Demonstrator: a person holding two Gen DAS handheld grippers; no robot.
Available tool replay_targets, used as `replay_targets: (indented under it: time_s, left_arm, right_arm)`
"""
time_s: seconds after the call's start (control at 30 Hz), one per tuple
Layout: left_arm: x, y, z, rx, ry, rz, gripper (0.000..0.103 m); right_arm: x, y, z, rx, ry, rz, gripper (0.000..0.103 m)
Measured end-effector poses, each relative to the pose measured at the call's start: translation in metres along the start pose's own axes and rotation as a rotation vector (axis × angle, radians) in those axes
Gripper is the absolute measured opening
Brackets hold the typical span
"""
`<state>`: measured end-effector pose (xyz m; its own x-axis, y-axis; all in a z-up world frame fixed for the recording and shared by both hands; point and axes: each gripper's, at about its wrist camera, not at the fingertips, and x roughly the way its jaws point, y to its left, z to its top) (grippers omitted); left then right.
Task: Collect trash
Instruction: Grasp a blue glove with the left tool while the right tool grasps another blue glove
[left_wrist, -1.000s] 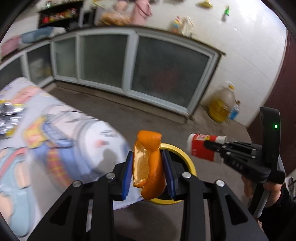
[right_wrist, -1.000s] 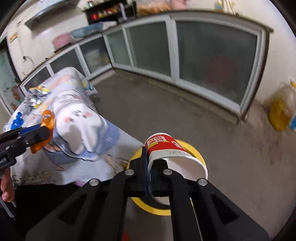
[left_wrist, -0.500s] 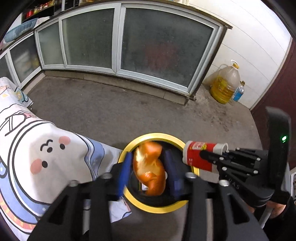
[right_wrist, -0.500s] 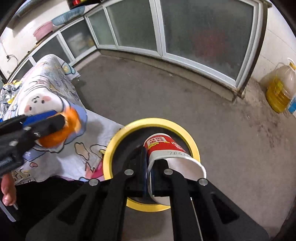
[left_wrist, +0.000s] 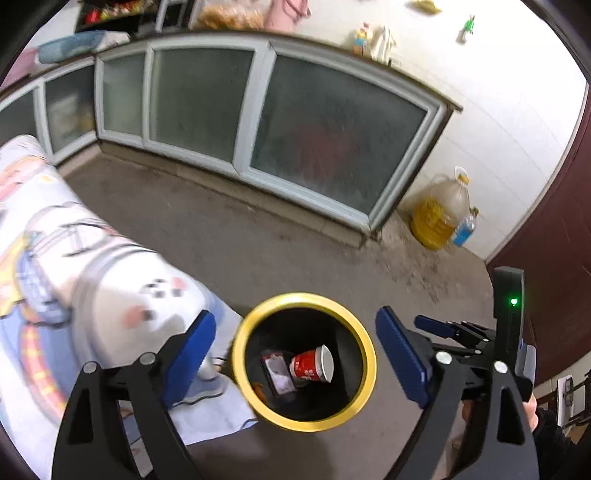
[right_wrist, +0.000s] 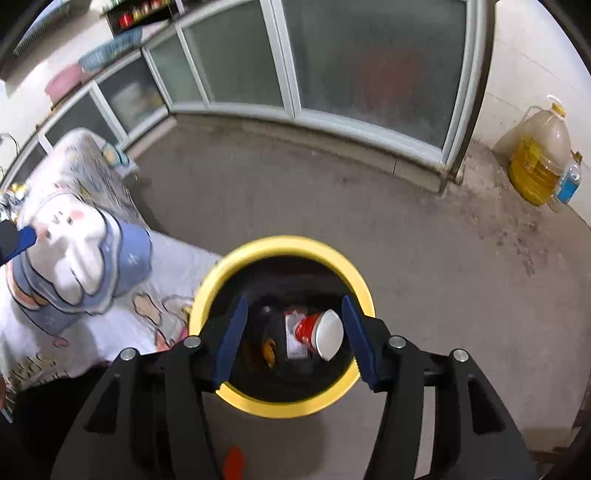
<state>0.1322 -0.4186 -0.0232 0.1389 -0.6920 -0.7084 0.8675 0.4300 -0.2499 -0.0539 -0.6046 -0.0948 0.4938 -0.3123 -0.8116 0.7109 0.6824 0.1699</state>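
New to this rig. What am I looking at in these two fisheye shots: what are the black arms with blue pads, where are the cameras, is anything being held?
No robot here: a person holds a two-finger gripper in each hand, with a fisheye camera on each looking forward along its fingers. One picture is from the left gripper, the other from the right gripper. The black arms with blue pads are each gripper's own fingers.

Both look down into a yellow-rimmed bin on a concrete floor, beside a table under a cartoon cloth. In the bin lie a red cup, a wrapper and some orange peel.

Nothing is held: both sets of jaws are opening and empty. The right gripper also shows at the left view's right edge.
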Motion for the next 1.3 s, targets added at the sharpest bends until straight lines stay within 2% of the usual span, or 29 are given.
replay_targets:
  time_s: [0.17,0.3,0.4,0.5,0.6,0.73,0.8,1.0,1.13,1.23,1.3]
  left_arm:
    - [-0.080,0.032,-0.015,-0.061,-0.115,0.041,0.095]
    - [-0.155,0.069,-0.040,-0.092,-0.188,0.193,0.095]
    - [-0.204,0.093,-0.059,-0.120,-0.245,0.272,0.095]
    - [-0.255,0.121,-0.088,-0.148,-0.297,0.439,0.095]
    - [-0.284,0.147,-0.111,-0.209,-0.309,0.550,0.095]
    - [-0.300,0.171,-0.137,-0.268,-0.287,0.628,0.095]
    - [-0.299,0.179,-0.147,-0.290,-0.266,0.641,0.095]
    - [-0.287,0.195,-0.165,-0.318,-0.242,0.634,0.095]
    - [-0.277,0.207,-0.164,-0.345,-0.221,0.589,0.095]
    - [-0.270,0.212,-0.161,-0.341,-0.216,0.576,0.095]
    - [-0.267,0.213,-0.160,-0.338,-0.215,0.570,0.095]
  right_arm:
    - [-0.039,0.020,0.002,-0.047,-0.168,0.058,0.061]
    - [-0.065,0.059,0.010,-0.120,-0.255,0.155,0.064]
    - [-0.078,0.099,0.015,-0.197,-0.297,0.219,0.066]
    - [-0.086,0.146,0.018,-0.288,-0.338,0.260,0.066]
    - [-0.085,0.195,0.022,-0.367,-0.353,0.306,0.066]
    - [-0.079,0.257,0.026,-0.447,-0.349,0.377,0.066]
    - [-0.073,0.288,0.030,-0.477,-0.339,0.411,0.066]
    - [-0.056,0.364,0.039,-0.532,-0.271,0.506,0.066]
    - [-0.062,0.389,0.027,-0.598,-0.248,0.567,0.066]
    - [-0.065,0.405,0.018,-0.656,-0.256,0.565,0.066]
    - [-0.061,0.417,0.016,-0.687,-0.223,0.580,0.067]
